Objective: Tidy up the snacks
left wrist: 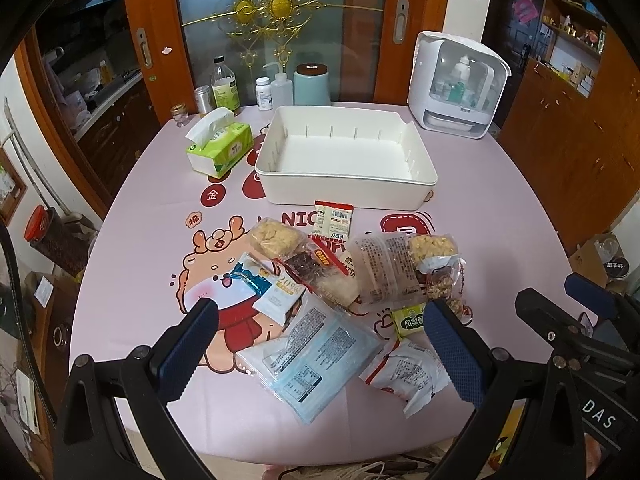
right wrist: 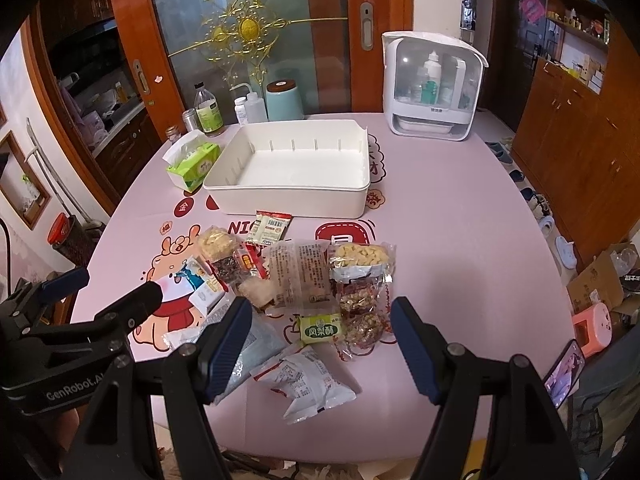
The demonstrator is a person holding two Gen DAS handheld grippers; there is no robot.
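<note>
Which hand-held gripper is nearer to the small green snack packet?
Right. The right hand-held gripper hovers just short of the green packet, which lies ahead between its fingers. The left hand-held gripper is farther left, over the blue-white packet.

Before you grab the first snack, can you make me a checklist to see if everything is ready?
1. White bin has room: ok, nothing lies in it.
2. Left gripper open and holding nothing: ok.
3. Right gripper open and holding nothing: ok.
4. Snacks within sight on the table: ok, the white-and-red packet lies nearest the right gripper, the blue packet below the left.
5. Way to the bin free: ok, only the small red-edged packet lies before it.
6. Packets lying apart: not ok, several overlap in the pile.
</note>
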